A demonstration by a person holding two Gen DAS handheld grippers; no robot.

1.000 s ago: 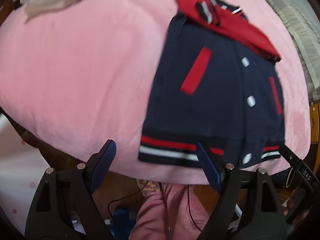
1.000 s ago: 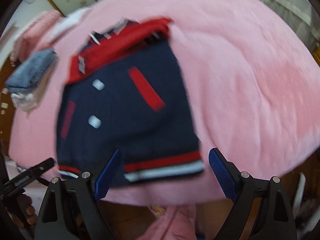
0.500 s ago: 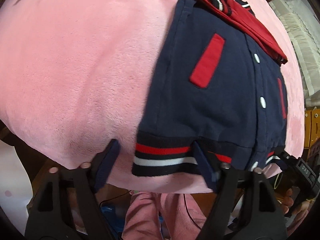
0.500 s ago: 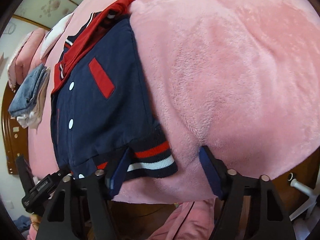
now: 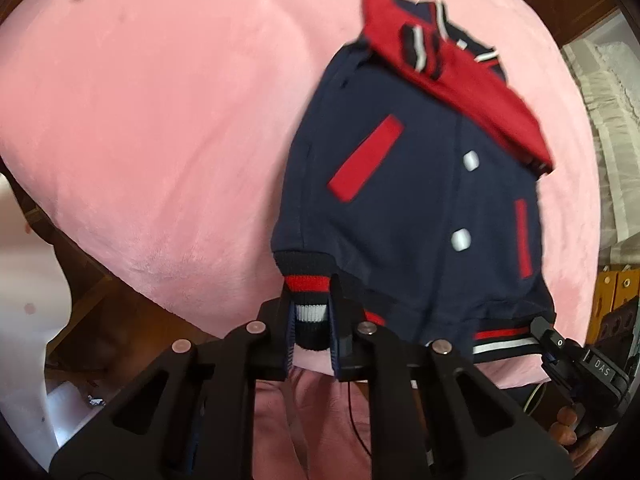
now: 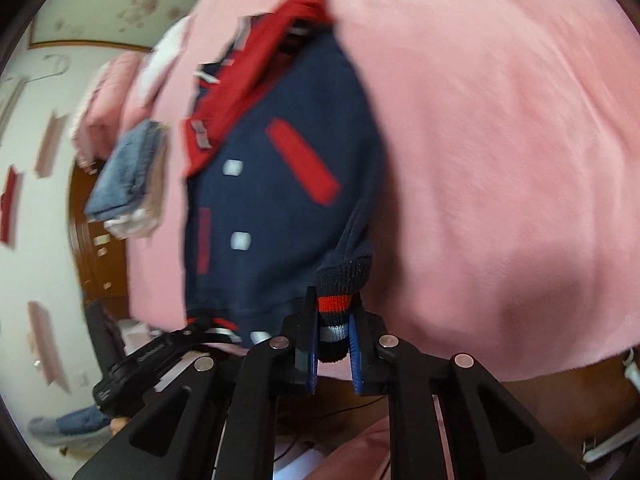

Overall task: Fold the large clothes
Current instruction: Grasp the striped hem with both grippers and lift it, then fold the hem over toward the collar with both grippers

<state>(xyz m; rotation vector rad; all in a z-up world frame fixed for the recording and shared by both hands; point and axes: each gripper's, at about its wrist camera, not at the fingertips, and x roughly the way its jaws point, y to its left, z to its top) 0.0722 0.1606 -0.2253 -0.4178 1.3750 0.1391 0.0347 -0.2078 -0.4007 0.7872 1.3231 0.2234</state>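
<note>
- Ribbed knit is all you hold: your left claw (image 5: 311, 320) and right claw (image 6: 335, 334) each pinch a hem corner of the jacket (image 5: 404, 184), which lies on the pink bed (image 5: 160, 120).
- Lift unevenly and the body skews (sleeves could unfold).
- Shallow bites may slip off the stretchy cuffing.

- The jacket (image 5: 404, 200) lies flat on the bed (image 5: 160, 120), toward its near edge, collar at 12 o'clock and hem at 6 o'clock.
- The left tongs (image 5: 311, 320) grip the hem's corner at 7 o'clock; the right tongs (image 6: 335, 332) grip the corner at 5 o'clock.
- Folded clothes (image 6: 128, 176) sit on the bed at 10 o'clock of the jacket in the right wrist view.
</note>
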